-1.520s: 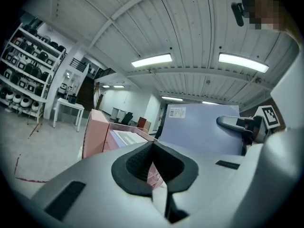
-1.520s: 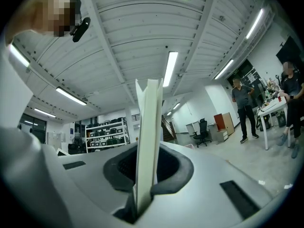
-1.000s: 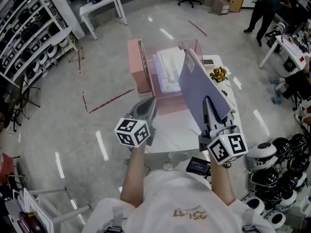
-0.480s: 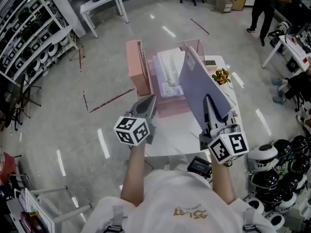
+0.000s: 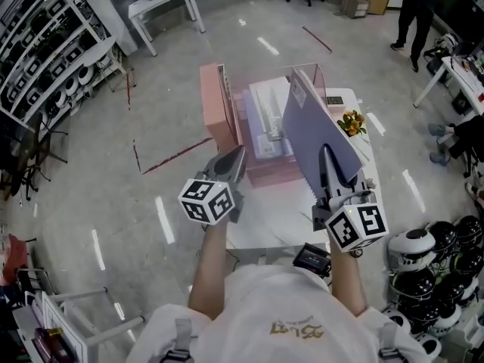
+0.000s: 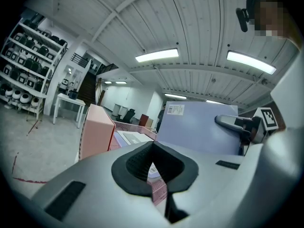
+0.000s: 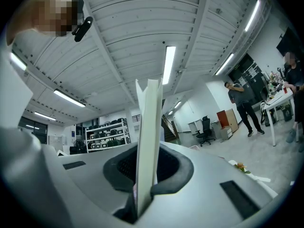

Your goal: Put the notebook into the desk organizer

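The right tool (image 5: 326, 161) clamps the lavender notebook (image 5: 314, 127) on edge above the table (image 5: 265, 212), just beside the pink desk organizer (image 5: 217, 116); the left tool (image 5: 236, 157) hovers closed, empty

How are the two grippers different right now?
The right gripper pinches the notebook, which stands up on its edge; the left gripper holds nothing. The right gripper's jaws have the notebook's thin edge between them, while the left gripper's jaws meet each other. Both are shut, and both point toward the pink organizer.
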### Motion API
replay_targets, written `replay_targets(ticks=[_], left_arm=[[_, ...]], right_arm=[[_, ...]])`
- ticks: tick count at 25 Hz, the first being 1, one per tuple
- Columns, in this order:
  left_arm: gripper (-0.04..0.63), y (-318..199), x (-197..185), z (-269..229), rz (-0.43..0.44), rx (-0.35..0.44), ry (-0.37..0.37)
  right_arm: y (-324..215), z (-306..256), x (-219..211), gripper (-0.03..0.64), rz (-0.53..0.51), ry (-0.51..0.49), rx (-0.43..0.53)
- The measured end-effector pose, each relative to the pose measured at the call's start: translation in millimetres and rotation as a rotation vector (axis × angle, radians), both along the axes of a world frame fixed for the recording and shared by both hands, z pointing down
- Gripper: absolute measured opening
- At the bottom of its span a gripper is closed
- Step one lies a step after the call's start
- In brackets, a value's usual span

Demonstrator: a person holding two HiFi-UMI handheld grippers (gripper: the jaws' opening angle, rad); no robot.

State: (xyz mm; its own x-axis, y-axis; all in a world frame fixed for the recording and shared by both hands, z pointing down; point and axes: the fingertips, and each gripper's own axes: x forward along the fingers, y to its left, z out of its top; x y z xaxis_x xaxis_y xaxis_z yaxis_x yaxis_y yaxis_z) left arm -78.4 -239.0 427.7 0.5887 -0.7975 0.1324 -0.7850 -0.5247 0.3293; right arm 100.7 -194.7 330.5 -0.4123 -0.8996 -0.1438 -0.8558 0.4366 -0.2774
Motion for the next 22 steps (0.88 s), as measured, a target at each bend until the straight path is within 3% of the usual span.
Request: replay_targets(ticks=[22], left_arm=[[0.012,-55,-6,20,-0.009,-0.049,-0.025]], right_arm=[[-86,11,-15,0.040,-0.003,0.045,-0.013]])
